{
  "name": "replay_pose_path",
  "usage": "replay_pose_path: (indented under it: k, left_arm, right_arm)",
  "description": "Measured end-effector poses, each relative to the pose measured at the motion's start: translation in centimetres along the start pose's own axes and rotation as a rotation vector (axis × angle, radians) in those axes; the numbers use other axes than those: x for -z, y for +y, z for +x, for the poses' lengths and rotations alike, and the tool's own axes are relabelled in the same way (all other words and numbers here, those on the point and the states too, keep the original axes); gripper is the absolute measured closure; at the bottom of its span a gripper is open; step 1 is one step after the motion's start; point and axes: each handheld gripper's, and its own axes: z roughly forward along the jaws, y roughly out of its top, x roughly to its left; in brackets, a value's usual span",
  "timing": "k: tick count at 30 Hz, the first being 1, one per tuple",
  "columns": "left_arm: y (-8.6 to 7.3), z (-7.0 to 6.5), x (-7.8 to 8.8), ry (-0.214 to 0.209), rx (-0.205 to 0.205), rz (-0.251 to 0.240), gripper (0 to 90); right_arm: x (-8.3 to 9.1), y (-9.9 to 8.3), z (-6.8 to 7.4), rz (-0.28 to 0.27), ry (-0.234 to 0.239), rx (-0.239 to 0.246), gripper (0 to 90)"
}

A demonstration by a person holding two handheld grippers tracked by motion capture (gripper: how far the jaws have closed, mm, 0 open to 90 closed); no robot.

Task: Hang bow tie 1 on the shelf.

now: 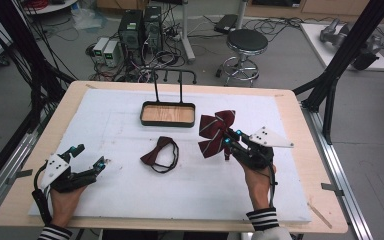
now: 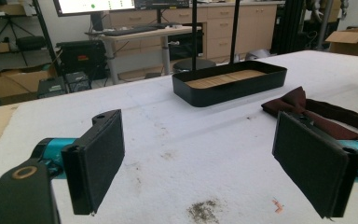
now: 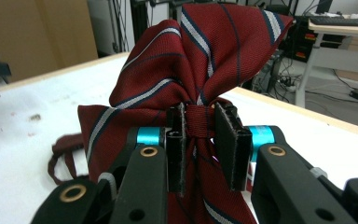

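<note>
Two grippers, two bow ties and one tray are present on one white mat, which covers most of a wooden table.

Left side: the left gripper sits near the mat's front-left corner, held in the person's left hand. Its jaws stand wide apart with nothing between them. In the left gripper view, the two black pads face each other across bare mat, which carries a few small dark specks.

Centre: one plain dark-red bow tie lies flat on the mat, with its neck strap looped beside it on the right. It is apart from both grippers. In the left gripper view this tie lies just beyond the right-hand pad. Behind it, toward the far edge of the mat, stands one shallow black tray with a wooden floor and two thin upright black rods rising from its far side. The tray holds nothing.

Right side: the right gripper, held in the person's right hand, is clamped on one striped bow tie, dark red with white and navy stripes. In the right gripper view, the jaws pinch the central knot band of the striped tie; its upper wings fan upward above the jaws and the lower wings hang below. The striped tie is held to the right of the tray.
</note>
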Motion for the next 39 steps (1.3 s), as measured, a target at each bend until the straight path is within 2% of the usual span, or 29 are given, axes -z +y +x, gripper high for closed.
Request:
replay_pose_path:
  k: [7,12,18,24,39]
  left_arm:
    - [0.0,0.0,0.0,-0.001,0.002,0.0,17.1]
    - [0.0,0.0,0.0,-0.001,0.002,0.0,17.1]
    - [0.0,0.0,0.0,-0.001,0.003,0.0,17.1]
    - [0.0,0.1,0.0,-0.001,0.002,0.003,17.1]
    - [0.0,0.1,0.0,-0.003,0.005,0.001,17.1]
  right_arm:
    - [-0.6,0.8,0.2,-0.016,-0.006,-0.002,74.8]
    - [-1.2,1.8,0.5,-0.041,-0.034,0.008,74.8]
    - [-1.8,2.5,0.4,-0.059,-0.037,-0.013,74.8]
    - [-2.8,4.1,0.2,-0.093,-0.038,-0.019,74.7]
    - [-5.5,7.4,0.5,-0.126,-0.04,-0.015,74.7]
